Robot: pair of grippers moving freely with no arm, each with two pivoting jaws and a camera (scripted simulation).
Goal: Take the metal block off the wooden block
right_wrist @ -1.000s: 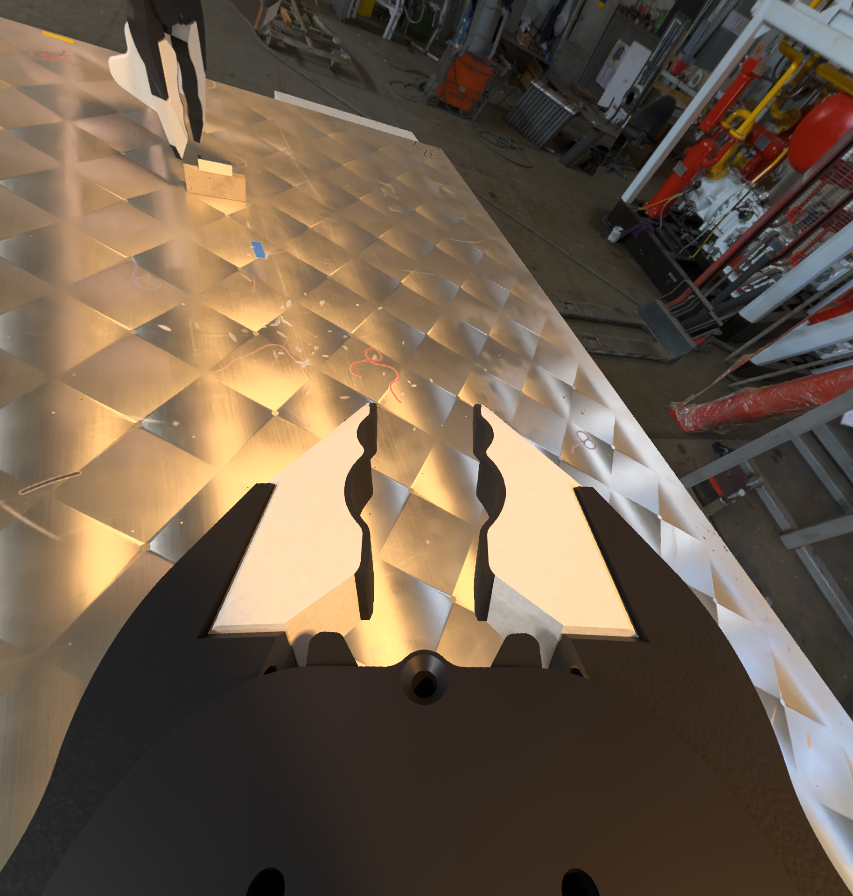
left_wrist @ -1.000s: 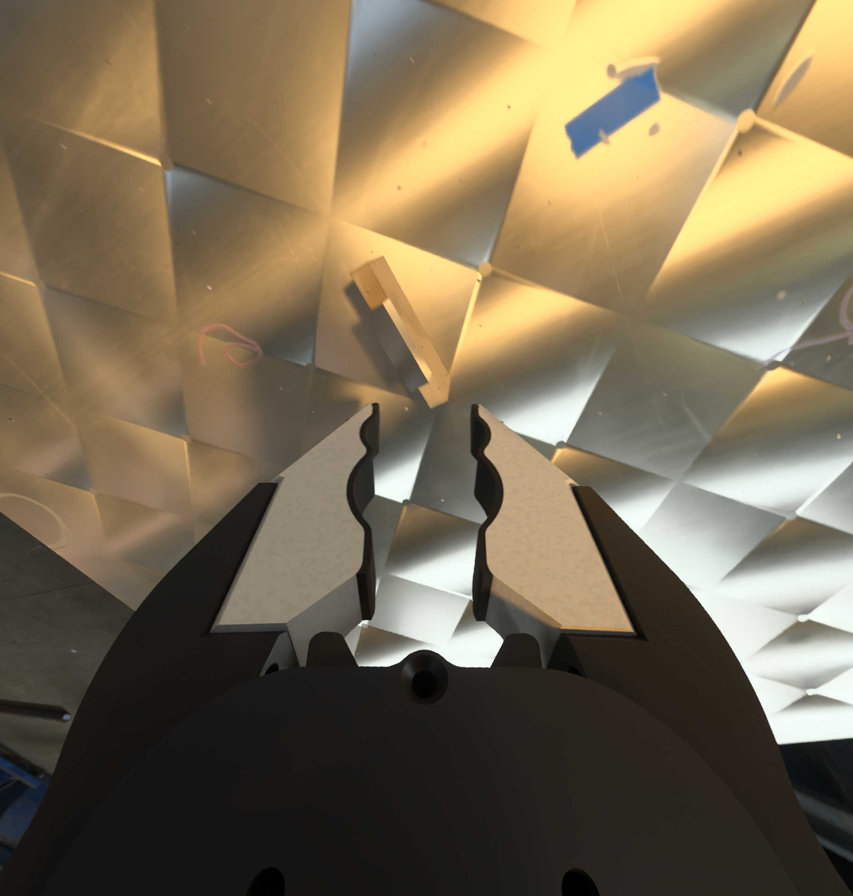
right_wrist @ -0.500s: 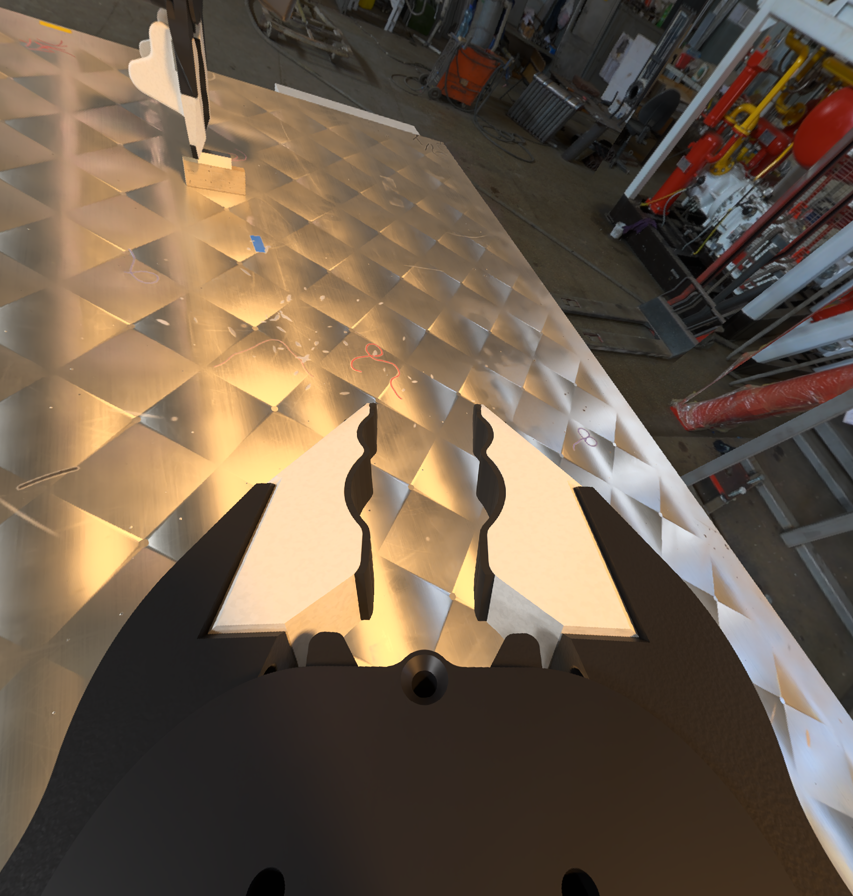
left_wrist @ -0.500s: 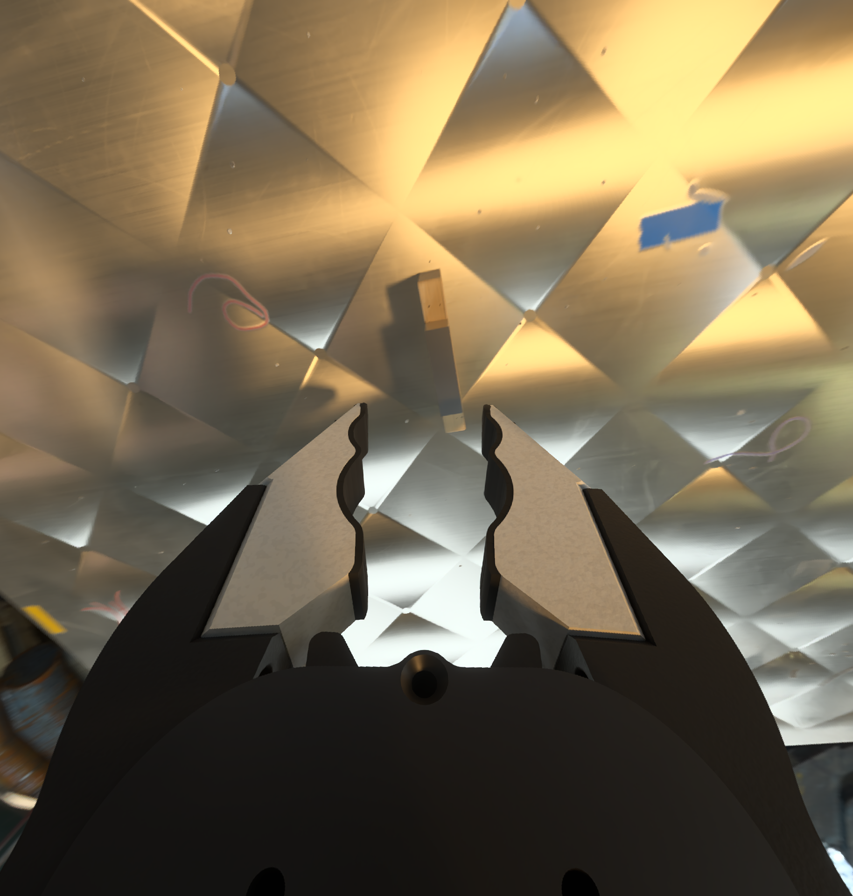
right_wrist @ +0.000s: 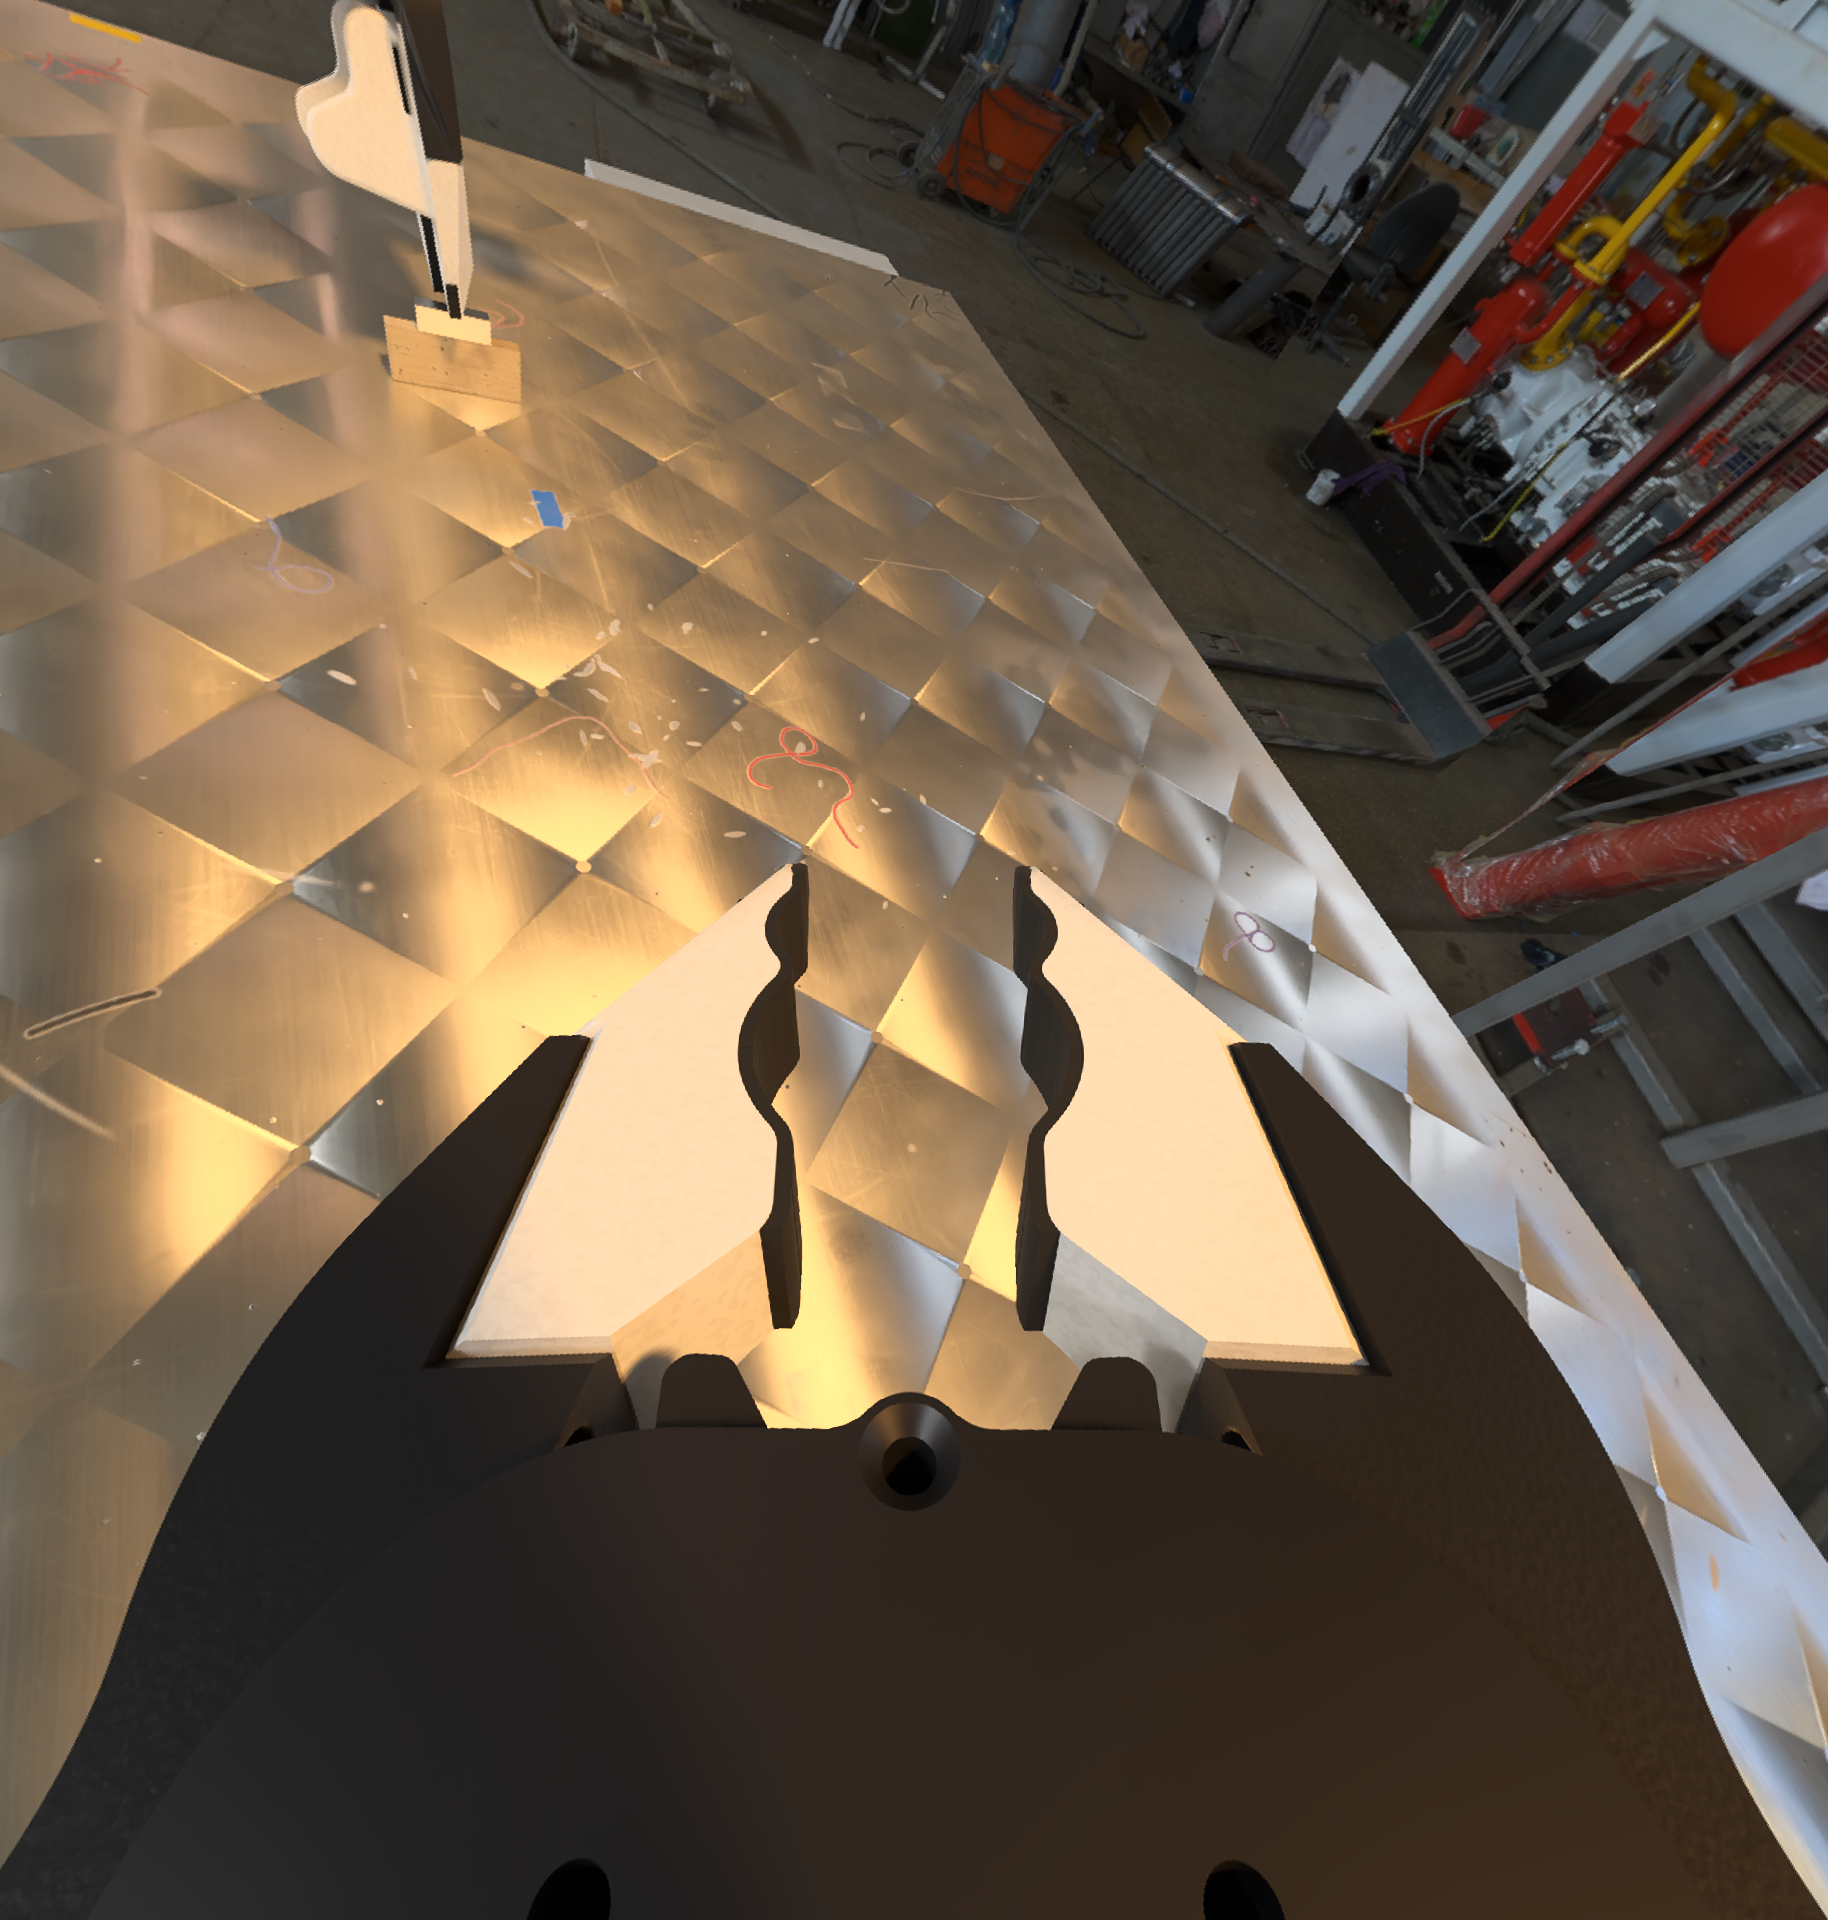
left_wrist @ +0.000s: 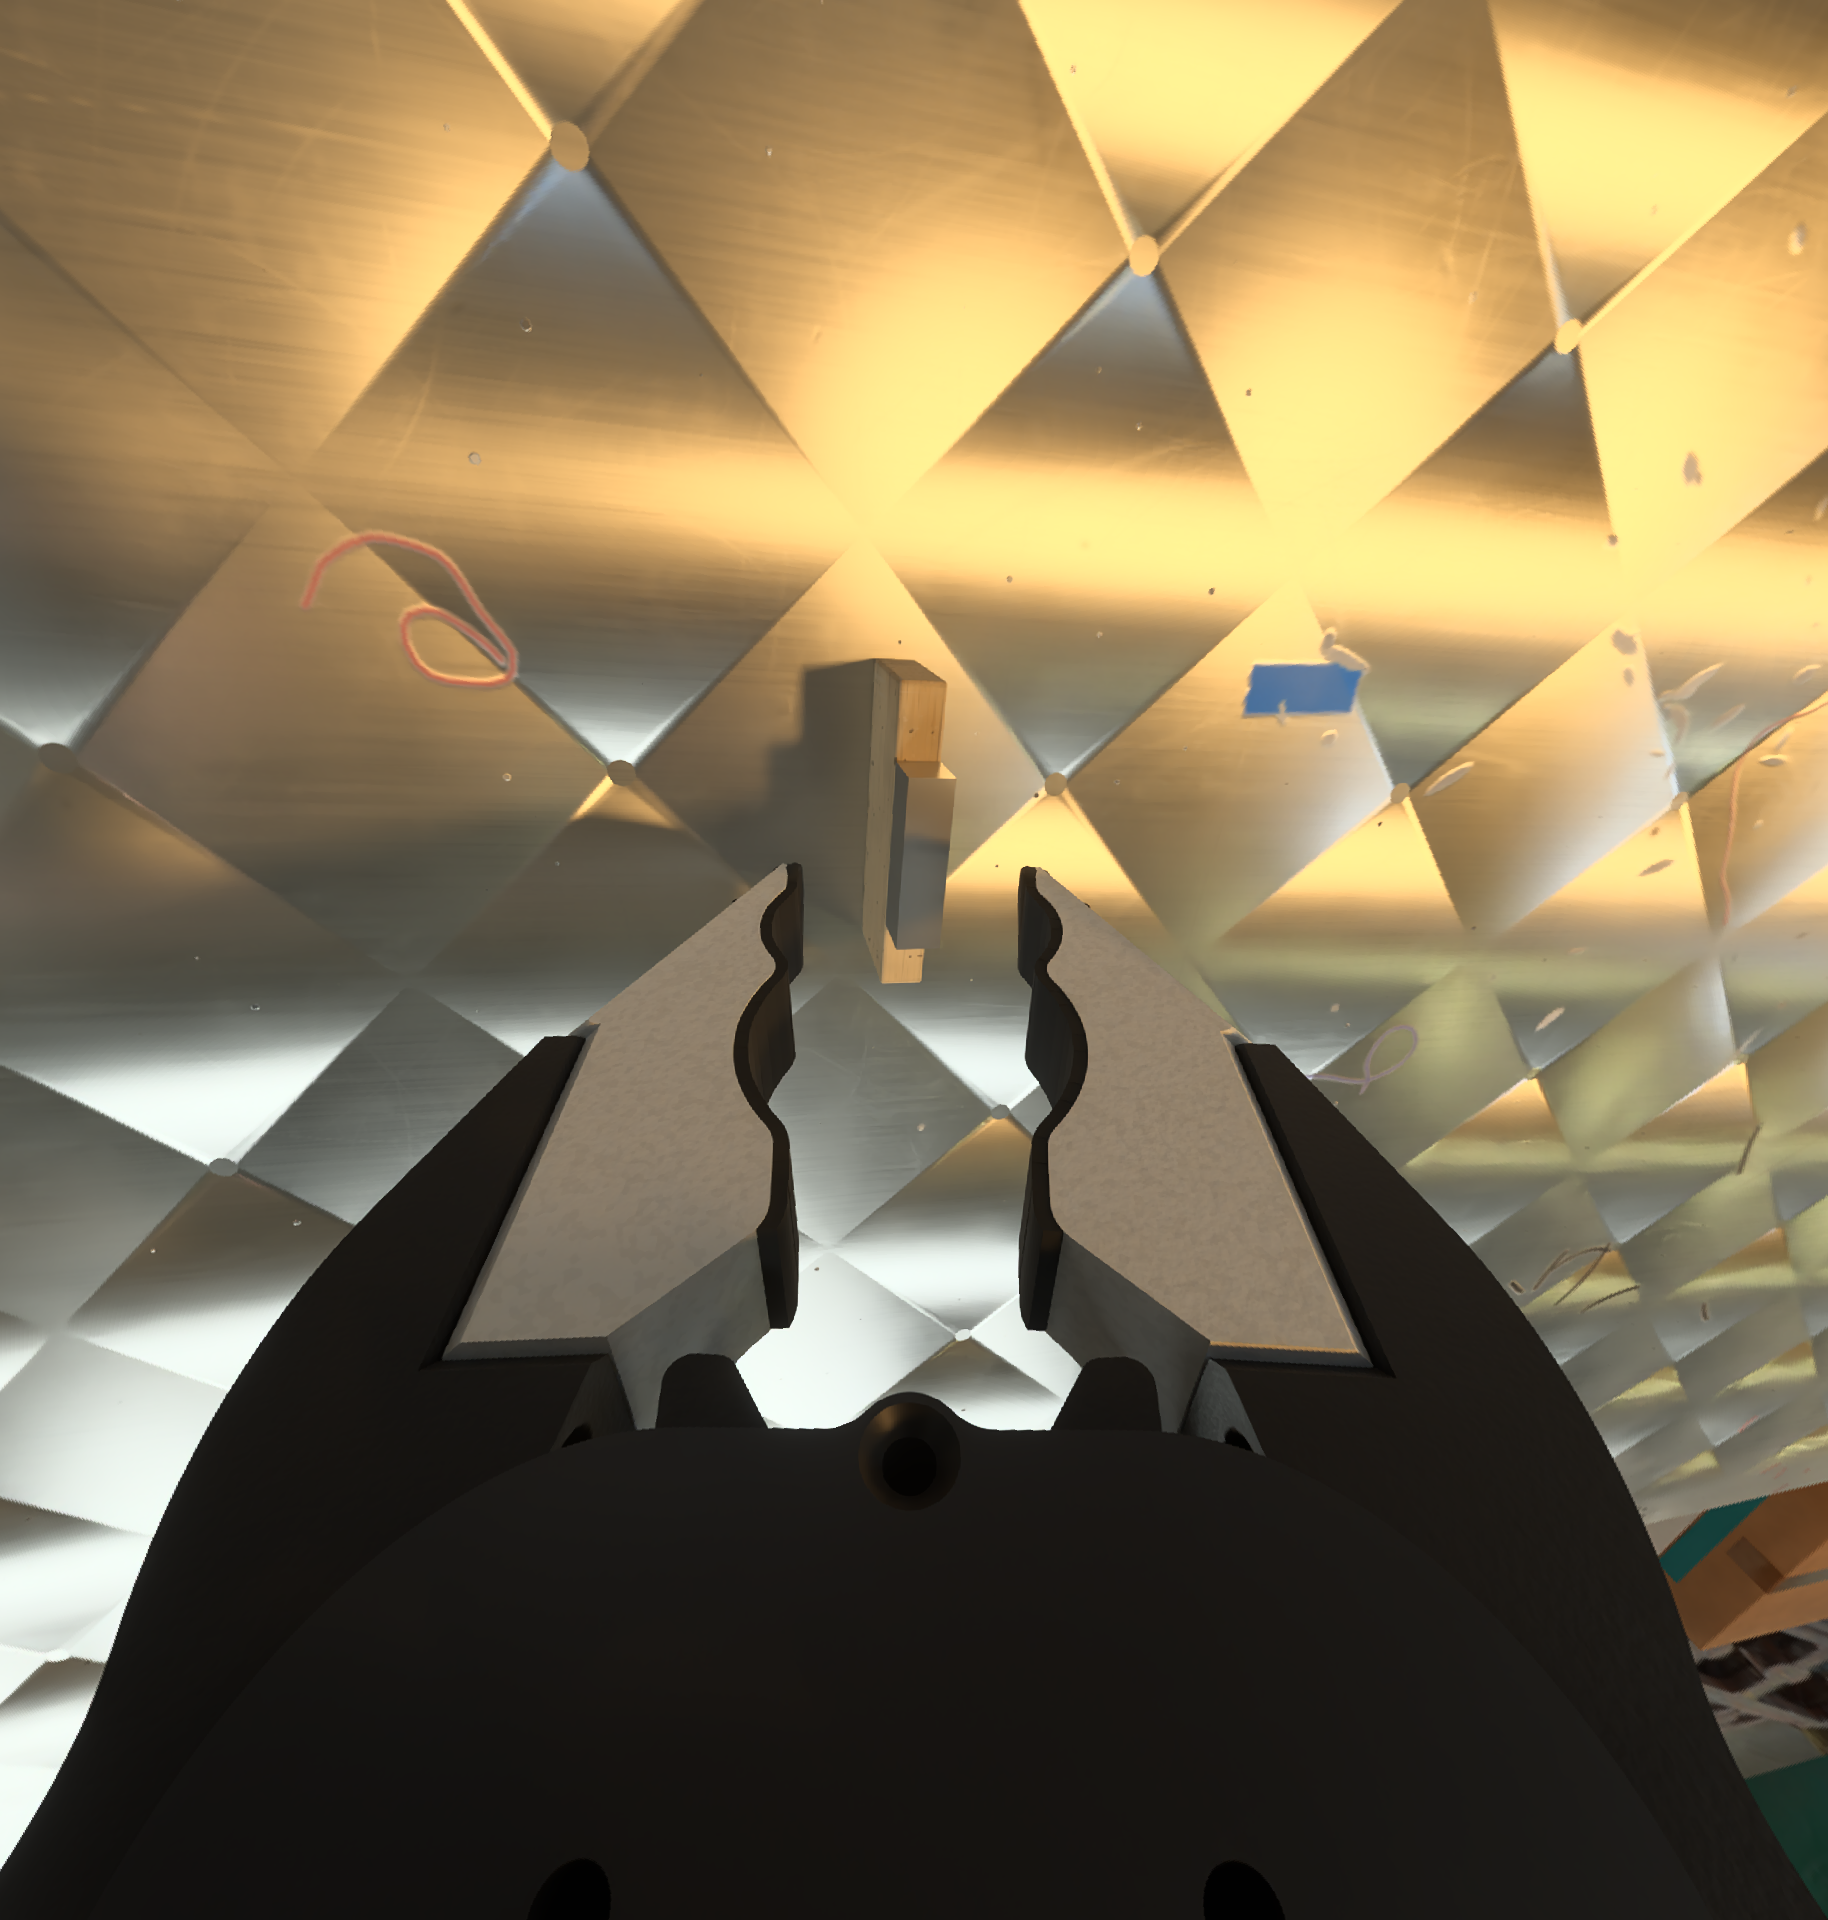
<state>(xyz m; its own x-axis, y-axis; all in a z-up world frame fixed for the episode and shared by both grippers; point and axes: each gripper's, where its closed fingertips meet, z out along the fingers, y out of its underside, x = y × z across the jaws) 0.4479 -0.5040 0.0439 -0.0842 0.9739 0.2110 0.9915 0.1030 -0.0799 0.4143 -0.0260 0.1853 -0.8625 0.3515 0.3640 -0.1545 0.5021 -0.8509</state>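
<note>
A long wooden block [left_wrist: 879,810] lies on the shiny metal table [left_wrist: 474,312]. A smaller grey metal block [left_wrist: 922,854] sits on top of it. My left gripper [left_wrist: 909,871] is open and hangs right above the pair, its fingers on either side of them and apart from them. In the right wrist view the wooden block [right_wrist: 453,366] is far off at the upper left. The metal block [right_wrist: 453,325] is on it, and the left gripper [right_wrist: 451,308] stands upright just over it. My right gripper [right_wrist: 908,873] is open and empty, low over the table.
A blue piece of tape [left_wrist: 1302,689] lies right of the blocks, and it also shows in the right wrist view [right_wrist: 547,509]. Red scribbles [left_wrist: 442,634] mark the table. The table's edge [right_wrist: 1409,1101] runs along the right, with workshop machinery [right_wrist: 1616,260] beyond.
The left gripper has turned over the blocks, so they now lie lengthwise between its fingertips, and it has come lower over them. The right gripper has not moved.
</note>
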